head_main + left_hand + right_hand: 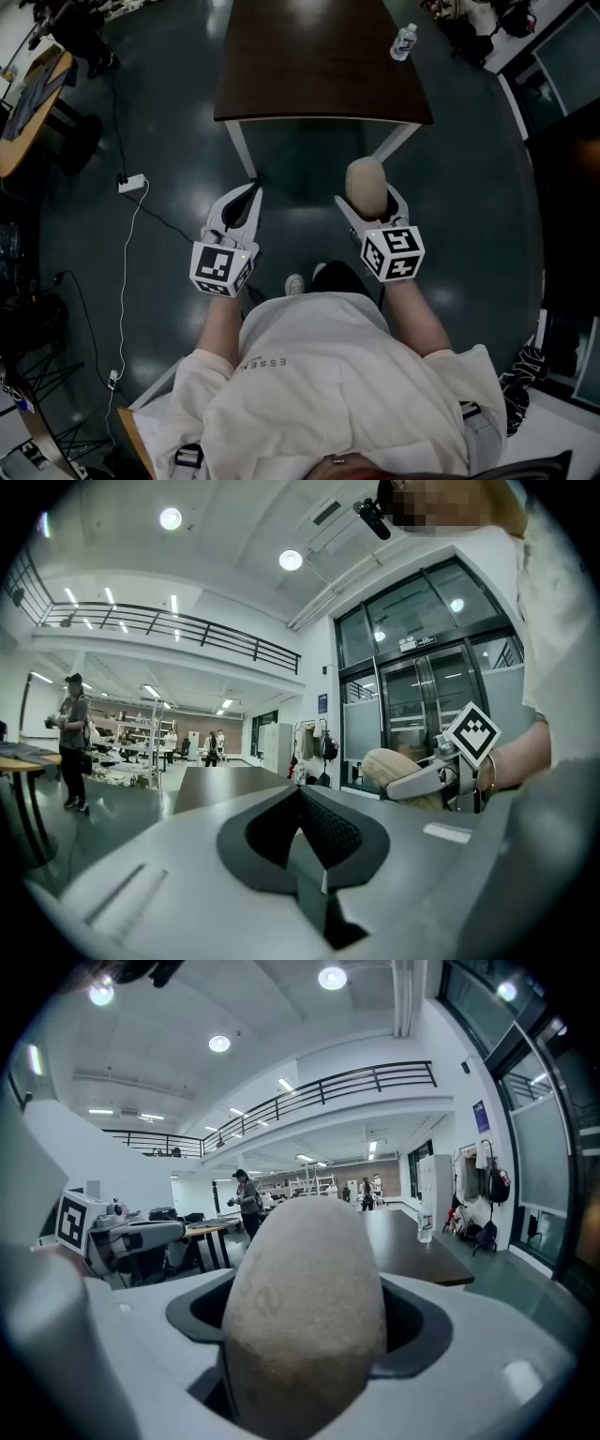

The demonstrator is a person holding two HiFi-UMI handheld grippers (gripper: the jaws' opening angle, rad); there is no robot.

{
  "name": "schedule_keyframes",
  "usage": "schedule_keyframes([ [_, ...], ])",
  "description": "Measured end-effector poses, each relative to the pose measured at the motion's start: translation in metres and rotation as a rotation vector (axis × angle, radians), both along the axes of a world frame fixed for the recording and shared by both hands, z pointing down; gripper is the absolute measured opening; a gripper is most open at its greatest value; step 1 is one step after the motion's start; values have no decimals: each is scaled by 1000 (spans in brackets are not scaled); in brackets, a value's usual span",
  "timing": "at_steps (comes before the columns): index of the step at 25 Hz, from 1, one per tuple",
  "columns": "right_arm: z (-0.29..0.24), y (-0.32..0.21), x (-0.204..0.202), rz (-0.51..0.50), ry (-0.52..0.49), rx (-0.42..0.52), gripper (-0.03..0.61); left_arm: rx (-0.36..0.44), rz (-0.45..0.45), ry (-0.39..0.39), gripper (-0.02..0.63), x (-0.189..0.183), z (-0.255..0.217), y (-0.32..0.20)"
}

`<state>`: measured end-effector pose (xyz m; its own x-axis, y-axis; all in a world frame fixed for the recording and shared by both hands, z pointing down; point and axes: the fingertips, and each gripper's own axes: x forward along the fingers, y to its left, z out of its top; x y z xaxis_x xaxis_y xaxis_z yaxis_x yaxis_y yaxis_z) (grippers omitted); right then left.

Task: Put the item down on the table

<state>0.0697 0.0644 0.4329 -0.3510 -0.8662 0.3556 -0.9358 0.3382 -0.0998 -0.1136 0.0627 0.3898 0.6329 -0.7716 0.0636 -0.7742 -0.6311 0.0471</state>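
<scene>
Now the right gripper [371,206] clamps a beige egg-shaped item [366,178], held out over the floor just short of the dark worktop [319,75]. The left gripper [248,195] hangs alongside, jaws together with nothing between them. 1 bottle [404,42] stands on the worktop's far right.

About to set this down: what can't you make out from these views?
- Right gripper view: the beige item fills the centre, hiding where the right gripper grips it.
- Head view: the table runs off the top edge.
- Head view: the bottle is too small to read its label.
</scene>
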Motion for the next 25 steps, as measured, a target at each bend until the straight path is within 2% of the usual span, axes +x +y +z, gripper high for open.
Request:
schedule_keyframes([
  [9, 22, -67, 8, -7, -18, -53, 394, -50, -6, 8, 15, 12, 24, -66],
  [20, 13, -243, 48, -54, -14, -41, 394, -15, -66, 0, 14, 48, 2, -235],
  [25, 20, -302, 64, -63, -5, -66, 394, -31, -77, 20, 15, 66, 4, -285],
])
